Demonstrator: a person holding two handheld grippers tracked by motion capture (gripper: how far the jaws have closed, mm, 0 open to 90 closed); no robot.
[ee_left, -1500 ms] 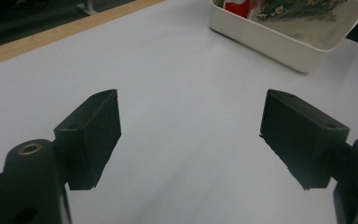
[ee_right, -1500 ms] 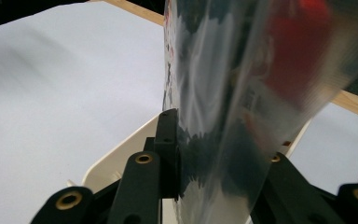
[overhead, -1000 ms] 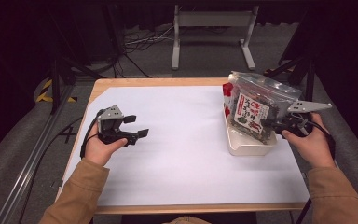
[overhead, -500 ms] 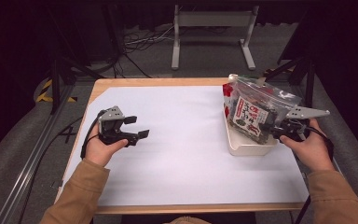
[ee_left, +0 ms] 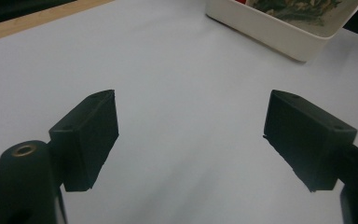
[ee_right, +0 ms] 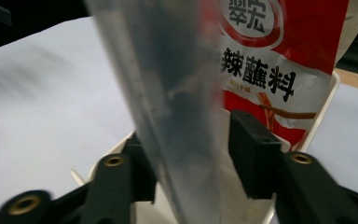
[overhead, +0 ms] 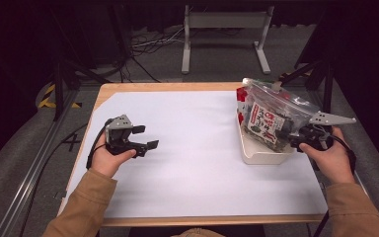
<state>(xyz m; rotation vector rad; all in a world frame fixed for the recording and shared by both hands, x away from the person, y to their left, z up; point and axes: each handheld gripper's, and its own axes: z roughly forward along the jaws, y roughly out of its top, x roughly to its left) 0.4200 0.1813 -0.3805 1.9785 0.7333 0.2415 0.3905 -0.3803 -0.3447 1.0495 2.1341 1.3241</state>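
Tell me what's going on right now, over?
Right gripper shut on clear bag in white tray. Left gripper open above the table. Nothing in the way.

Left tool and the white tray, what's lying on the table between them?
Nothing. In the high view, bare white table cover runs from the open left tool to the white tray; the left gripper view shows the same.
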